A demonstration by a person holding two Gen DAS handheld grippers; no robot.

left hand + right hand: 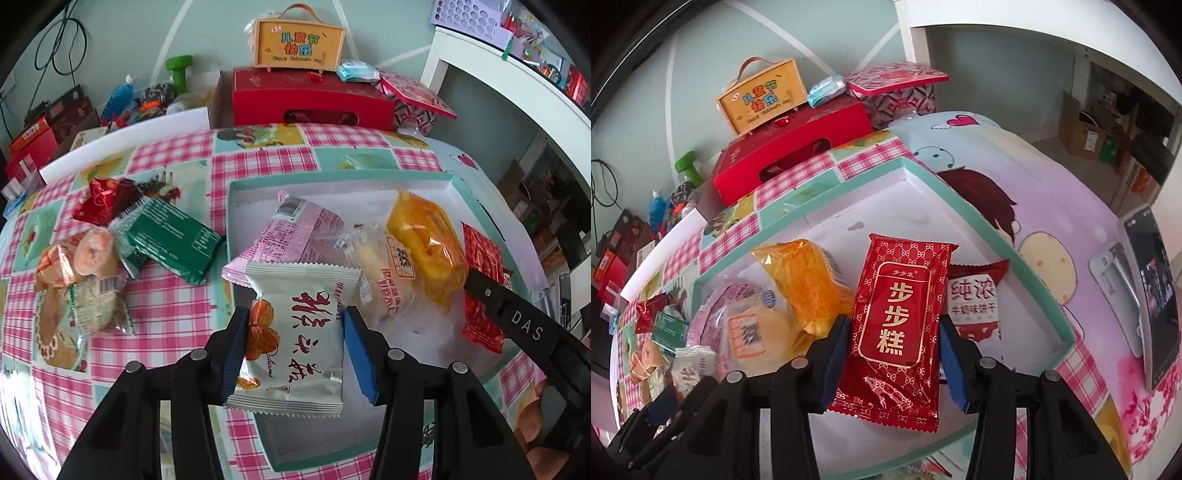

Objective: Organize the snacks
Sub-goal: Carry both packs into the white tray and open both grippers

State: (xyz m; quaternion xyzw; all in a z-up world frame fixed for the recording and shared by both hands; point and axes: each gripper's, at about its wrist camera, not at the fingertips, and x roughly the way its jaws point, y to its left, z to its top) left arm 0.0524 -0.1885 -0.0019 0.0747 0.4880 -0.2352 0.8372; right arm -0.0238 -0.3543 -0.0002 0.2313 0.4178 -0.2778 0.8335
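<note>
We are gripping a white snack packet (295, 332) between the fingers of our left gripper (293, 317), holding it over the near left edge of the teal-rimmed tray (236, 186) on the table (173, 314). Our right gripper (892, 325) is clamping a red cake packet (899, 321) above the same tray, beside an orange packet (809, 284) and a red-and-white biscuit packet (973, 295) lying inside. More snacks, among them a green packet (170, 238), are lying on the table left of the tray.

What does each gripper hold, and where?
Left gripper: white snack packet, gripped across its long sides. Right gripper: red cake packet, likewise.
</note>
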